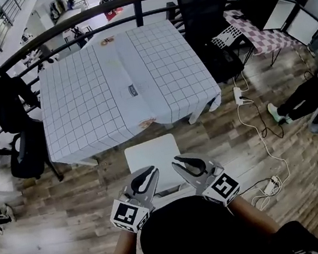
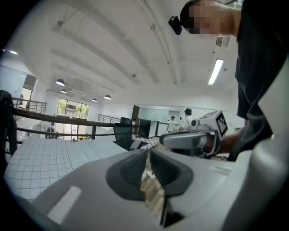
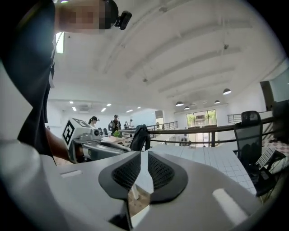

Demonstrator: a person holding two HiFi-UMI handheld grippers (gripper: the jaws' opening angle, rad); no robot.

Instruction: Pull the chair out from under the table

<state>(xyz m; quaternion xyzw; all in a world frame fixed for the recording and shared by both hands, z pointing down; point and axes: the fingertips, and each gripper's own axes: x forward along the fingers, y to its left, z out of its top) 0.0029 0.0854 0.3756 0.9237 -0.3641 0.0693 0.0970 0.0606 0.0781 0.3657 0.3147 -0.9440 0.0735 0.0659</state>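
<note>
A white chair [image 1: 152, 155] stands on the wood floor just in front of the table [image 1: 82, 106], which wears a white grid-patterned cloth; the seat is clear of the table's near edge. Both grippers are held up close to my body, above the chair's near side and touching nothing. My left gripper [image 1: 151, 170] [image 2: 146, 153] points toward the table, its jaws a narrow slit apart with nothing between them. My right gripper [image 1: 178, 161] [image 3: 143, 155] is beside it, with a slightly wider gap and also empty.
Black office chairs stand at the table's left [image 1: 5, 101] and far right [image 1: 204, 6]. A dark railing [image 1: 68, 24] curves behind the table. A power strip with cables [image 1: 239, 96] lies on the floor to the right, near a person sitting there [image 1: 306, 97].
</note>
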